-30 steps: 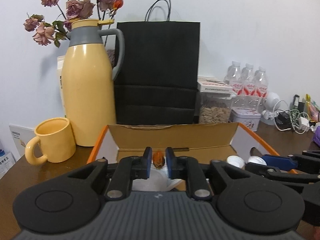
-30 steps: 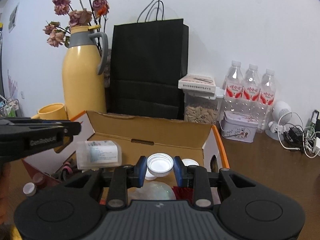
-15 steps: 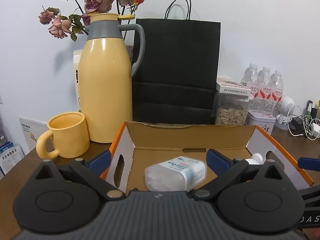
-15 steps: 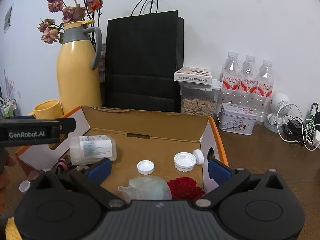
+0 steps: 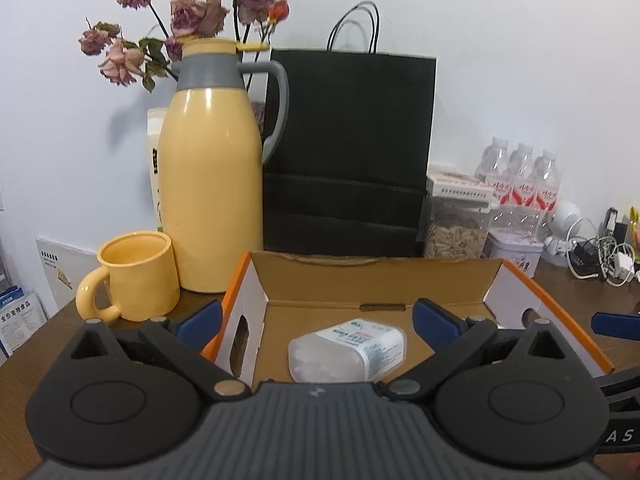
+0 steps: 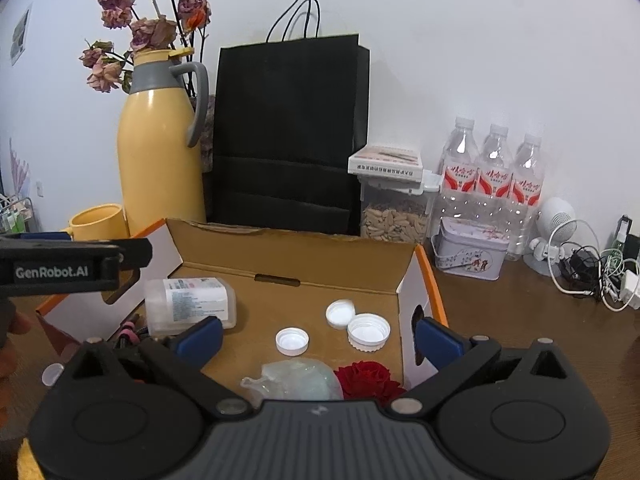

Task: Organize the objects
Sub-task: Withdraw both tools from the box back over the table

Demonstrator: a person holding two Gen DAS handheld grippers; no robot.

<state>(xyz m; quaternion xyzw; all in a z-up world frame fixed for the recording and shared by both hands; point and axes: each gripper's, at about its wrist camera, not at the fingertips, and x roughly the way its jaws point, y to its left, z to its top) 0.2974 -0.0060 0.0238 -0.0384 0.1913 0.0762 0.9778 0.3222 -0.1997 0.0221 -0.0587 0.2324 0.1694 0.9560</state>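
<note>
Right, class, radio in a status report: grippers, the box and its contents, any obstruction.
Left gripper open, empty. Right gripper open, empty. Cardboard box holds plastic bottle, three white caps, red rose. Nothing blocking.

A plain white wall (image 6: 480, 40) runs behind a brown wooden table (image 6: 520, 320), evenly lit. Along the table's back edge stand a yellow jug (image 5: 208, 200) with dried roses (image 5: 192, 16), a black bag (image 5: 348, 152) and water bottles (image 6: 496, 176). Cables (image 6: 592, 272) lie at the back right corner.
</note>
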